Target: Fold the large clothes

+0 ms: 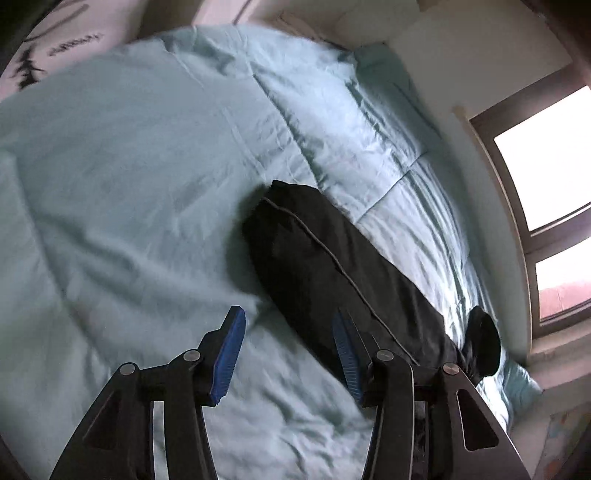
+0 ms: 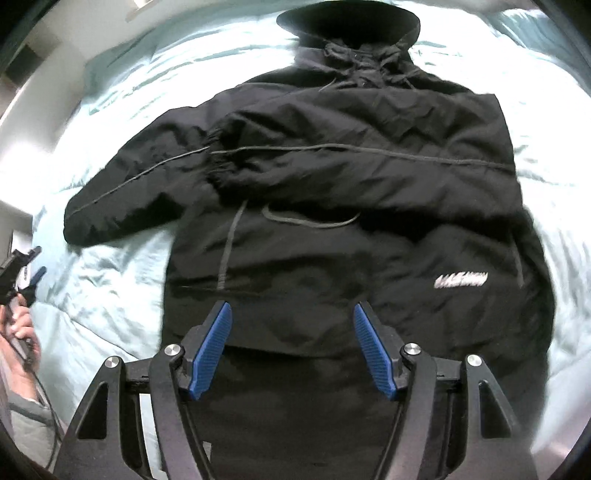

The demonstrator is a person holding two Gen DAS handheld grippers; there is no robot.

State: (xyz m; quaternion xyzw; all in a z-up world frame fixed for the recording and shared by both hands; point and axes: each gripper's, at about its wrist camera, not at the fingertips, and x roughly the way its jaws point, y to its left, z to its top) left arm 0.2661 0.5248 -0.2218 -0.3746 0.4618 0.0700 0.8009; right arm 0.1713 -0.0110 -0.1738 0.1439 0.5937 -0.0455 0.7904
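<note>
A black hooded jacket (image 2: 351, 206) lay front-up on the pale blue duvet (image 2: 110, 295), hood (image 2: 347, 18) at the far end. One sleeve (image 2: 369, 155) was folded across the chest; the other sleeve (image 1: 332, 269) stretched out flat to the side. The right gripper (image 2: 291, 350) hovered over the hem with its jaws spread, holding nothing. The left gripper (image 1: 288, 354) hung near the outstretched sleeve, likewise released and empty. The risk, as I judged it, lay in the slick, puffy fabric: a pinch taking only the top layer could drag the sleeve askew, or the folded sleeve might slide off the chest when the hem was lifted
</note>
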